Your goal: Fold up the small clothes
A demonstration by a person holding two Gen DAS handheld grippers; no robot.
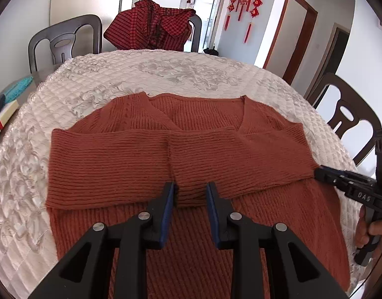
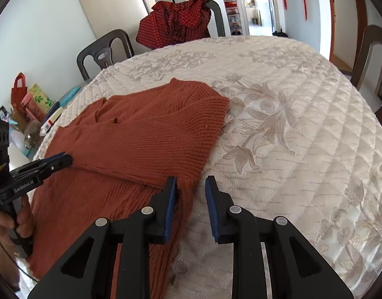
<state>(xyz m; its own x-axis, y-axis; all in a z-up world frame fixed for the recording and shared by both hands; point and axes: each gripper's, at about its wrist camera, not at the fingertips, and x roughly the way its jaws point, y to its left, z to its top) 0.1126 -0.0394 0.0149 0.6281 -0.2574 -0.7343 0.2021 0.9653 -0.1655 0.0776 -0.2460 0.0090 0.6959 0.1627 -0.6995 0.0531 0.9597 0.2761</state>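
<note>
rust-orange ribbed knit sweater point(image 1: 191, 149) lies flat on the cream quilted floral tablecloth point(image 1: 91, 79), both sleeves already folded across the chest. left gripper point(image 1: 191, 194) hovers over the sleeve hems at mid-body, its jaws parted with nothing between them. right gripper point(image 2: 190, 186) hangs at the sweater's right edge, released, only loose knit beside one pad. likely next is folding the body up; each gripper should pinch the bottom hem through all layers near a corner, lift evenly, and keep the sleeves from sliding.
</note>
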